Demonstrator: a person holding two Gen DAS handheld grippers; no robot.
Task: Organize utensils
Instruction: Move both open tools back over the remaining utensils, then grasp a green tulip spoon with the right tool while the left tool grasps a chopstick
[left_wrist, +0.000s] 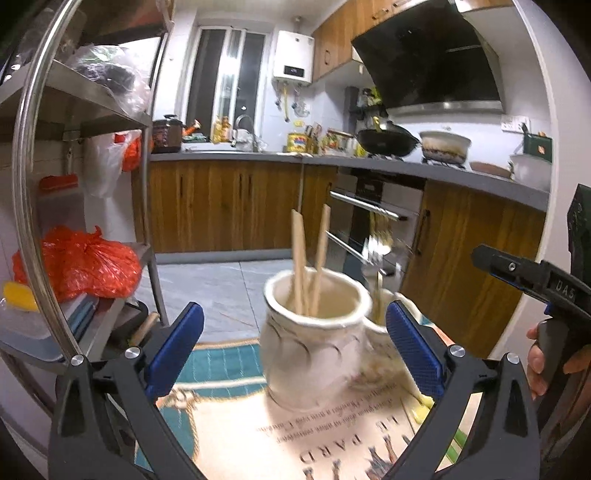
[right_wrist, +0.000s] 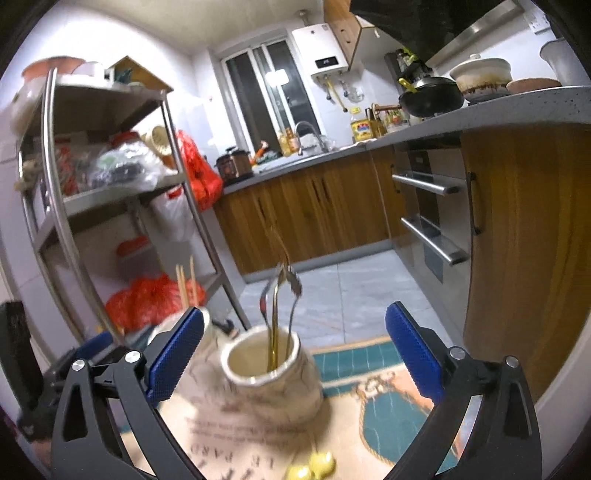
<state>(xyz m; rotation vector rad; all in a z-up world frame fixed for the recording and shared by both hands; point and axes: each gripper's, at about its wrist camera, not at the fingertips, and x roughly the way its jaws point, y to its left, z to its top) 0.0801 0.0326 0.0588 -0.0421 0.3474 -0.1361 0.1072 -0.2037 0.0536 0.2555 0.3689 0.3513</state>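
Left claw (left_wrist: 294, 349) and right claw (right_wrist: 294, 349) released, chopsticks (left_wrist: 308, 258) upright in jar (left_wrist: 314, 350), handles up

Left gripper (left_wrist: 295, 343): jar with chopsticks (left_wrist: 314, 339) dead ahead between the spread fingers, on the printed mat (left_wrist: 280, 435); second jar (left_wrist: 380, 325) just behind-right, touching it. Right gripper (right_wrist: 295, 350): jar holding spoons (right_wrist: 269, 376) ahead, chopstick jar left. Shelf rack (right_wrist: 110, 192) far left; cabinets (right_wrist: 306, 206) beyond.

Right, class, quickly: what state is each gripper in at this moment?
Left gripper: open, holding nothing, fingers either side of the chopstick jar.
Right gripper: open, holding nothing, spoon jar ahead between its fingers.
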